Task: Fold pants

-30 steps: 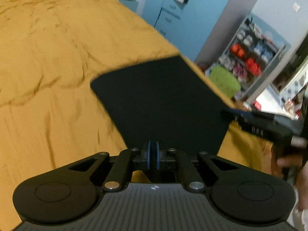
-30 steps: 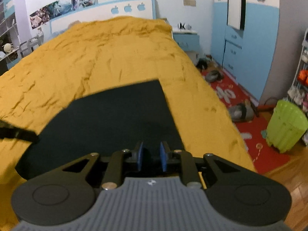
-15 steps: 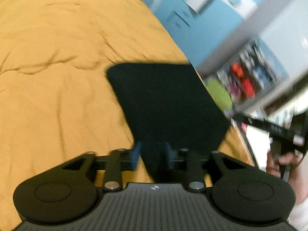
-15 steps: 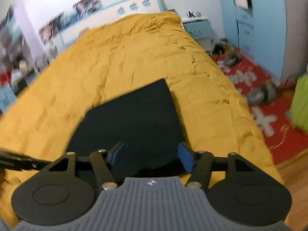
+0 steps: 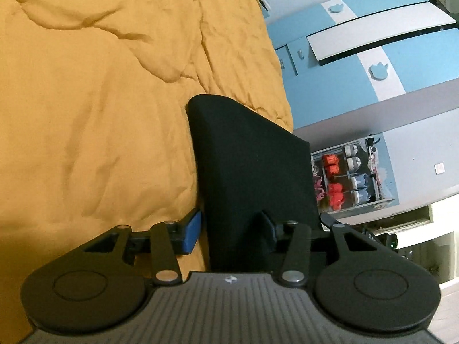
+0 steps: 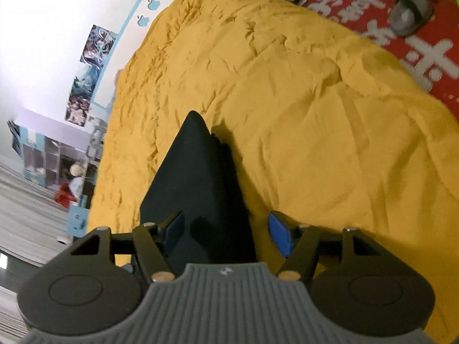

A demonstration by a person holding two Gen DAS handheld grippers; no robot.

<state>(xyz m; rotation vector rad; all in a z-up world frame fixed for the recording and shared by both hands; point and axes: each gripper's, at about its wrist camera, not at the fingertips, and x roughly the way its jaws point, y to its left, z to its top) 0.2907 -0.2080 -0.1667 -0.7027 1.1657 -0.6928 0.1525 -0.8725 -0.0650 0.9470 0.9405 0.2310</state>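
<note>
Black cloth fills the middle of both of our wrist views: the pants, folded into a flat dark slab, lie on the mustard-yellow bedspread near the bed's edge. From our left wrist the slab runs away from the gripper, with its far corner rounded and its right edge lined up against the blue wardrobe and the shoe rack behind.

Our left gripper has its jaws spread, and they have just been opening. The near end of the pants sits between them. The blue pad on the left stands clear of the cloth with yellow bedding showing beside it; the right pad is dark against the black fabric, so we cannot be sure whether it still brushes the cloth, though it does not look pressed.

Our right gripper is likewise released, its jaws having parted within the last moment. The pants taper to a point away from it and lie between the two blue pads, with a gap visible on the right side. Around it the bedspread is rumpled, a red rug with white lettering lies on the floor past the bed, and posters hang on the white wall.
</note>
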